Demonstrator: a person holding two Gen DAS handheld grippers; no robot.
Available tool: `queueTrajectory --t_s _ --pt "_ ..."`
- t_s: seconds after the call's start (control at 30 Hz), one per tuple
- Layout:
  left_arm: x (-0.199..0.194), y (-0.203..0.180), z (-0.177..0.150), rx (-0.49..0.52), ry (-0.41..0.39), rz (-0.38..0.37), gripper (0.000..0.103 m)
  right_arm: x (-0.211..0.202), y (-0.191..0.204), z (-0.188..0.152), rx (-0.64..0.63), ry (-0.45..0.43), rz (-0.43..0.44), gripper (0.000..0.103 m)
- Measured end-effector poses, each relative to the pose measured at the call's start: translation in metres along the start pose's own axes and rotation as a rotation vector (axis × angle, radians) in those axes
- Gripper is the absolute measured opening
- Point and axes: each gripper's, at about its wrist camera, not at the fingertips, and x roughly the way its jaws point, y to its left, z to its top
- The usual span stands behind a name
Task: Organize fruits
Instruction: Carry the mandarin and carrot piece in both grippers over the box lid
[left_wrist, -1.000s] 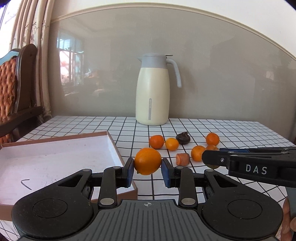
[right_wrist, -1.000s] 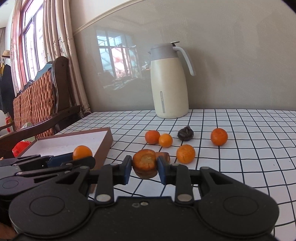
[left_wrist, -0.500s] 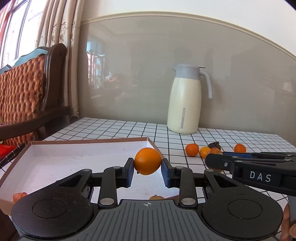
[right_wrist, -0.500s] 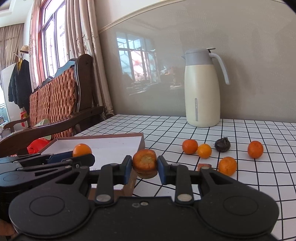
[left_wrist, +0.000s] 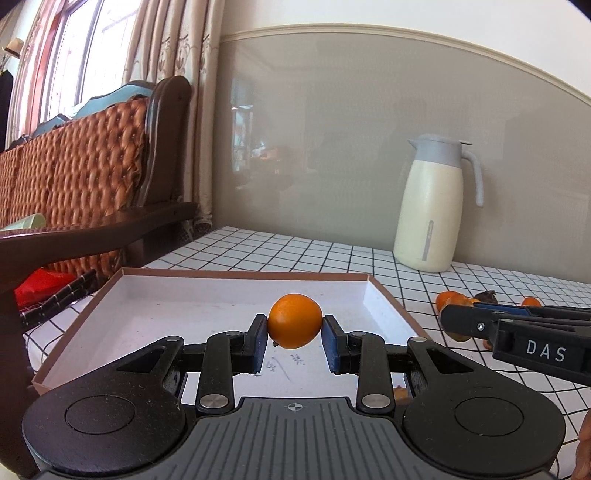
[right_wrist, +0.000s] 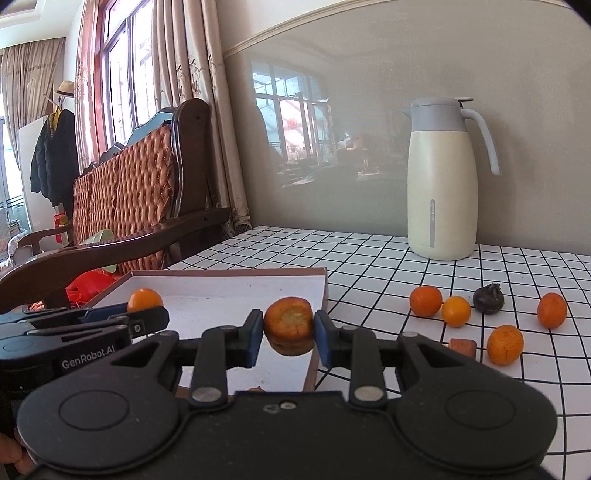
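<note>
The left claw (left_wrist: 294, 341) grips a smooth round orange fruit (left_wrist: 294, 320) between its blue pads, held above the shallow white cardboard box with brown rim (left_wrist: 236, 274) that sits at the tabletop's left edge. The right claw (right_wrist: 289, 339) clamps a rough, flattened orange fruit (right_wrist: 289, 324) over the box's right wall. On the black-gridded white tabletop (right_wrist: 369, 258), right of the box, lie four small tangerines (right_wrist: 425, 300) and a dark shrivelled fruit (right_wrist: 488, 300); a cream thermos jug with grey lid (right_wrist: 441, 181) stands by the far edge.
</note>
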Motion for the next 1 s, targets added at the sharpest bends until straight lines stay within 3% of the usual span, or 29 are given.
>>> queueTrajectory --t_s 0.6,1.0 --pt "0.012 0.068 -0.007 -0.077 0.024 0.189 0.032 0.035 0.024 0.0 -0.016 0.023 0.001 0.022" --pt "0.03 0.087 -0.008 -0.103 0.052 0.242 0.032 0.054 0.026 -0.002 -0.008 0.065 -0.027 0.022"
